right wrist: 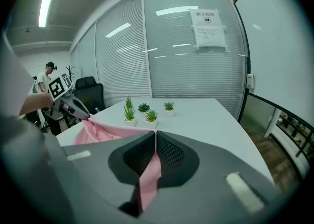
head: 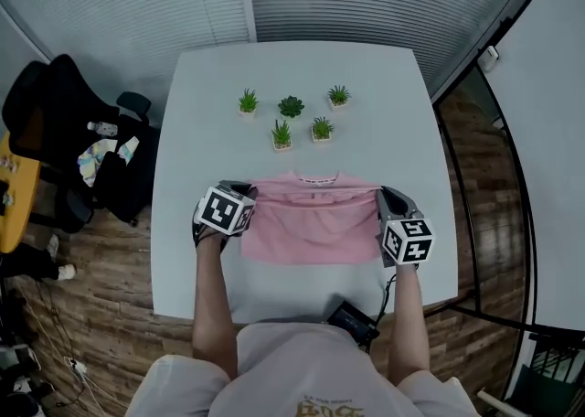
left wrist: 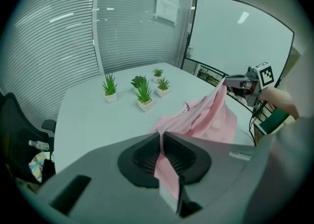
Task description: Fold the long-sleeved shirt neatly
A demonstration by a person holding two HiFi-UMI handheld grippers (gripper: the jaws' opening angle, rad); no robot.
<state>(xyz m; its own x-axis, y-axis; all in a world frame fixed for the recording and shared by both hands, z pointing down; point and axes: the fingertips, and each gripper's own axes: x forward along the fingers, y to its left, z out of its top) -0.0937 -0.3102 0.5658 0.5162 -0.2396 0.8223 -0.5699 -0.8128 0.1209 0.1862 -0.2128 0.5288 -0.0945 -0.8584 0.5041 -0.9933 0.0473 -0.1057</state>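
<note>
My left gripper (head: 249,194) and right gripper (head: 382,194) each pinch the pink long-sleeved fabric shirt (head: 311,223) at its 9 and 3 o'clock edges, over the white table's (head: 366,86) 6 o'clock half; light and limp, I reckon, so edge grips suit.

The long-sleeved shirt (head: 309,221) is plain pink with a dark strip at its collar, and the table (head: 384,104) under it is a pale grey-white. The left gripper (left wrist: 162,134) and right gripper (right wrist: 155,134) are dark grey with black ribbed pads (left wrist: 144,156), and each carries a cube patterned with black-and-white square markers. On the far side, the small plants (head: 281,134) are green in white pots. The floor (head: 110,315) has a brown wood pattern, and the chair (head: 55,122) at left is black.
</note>
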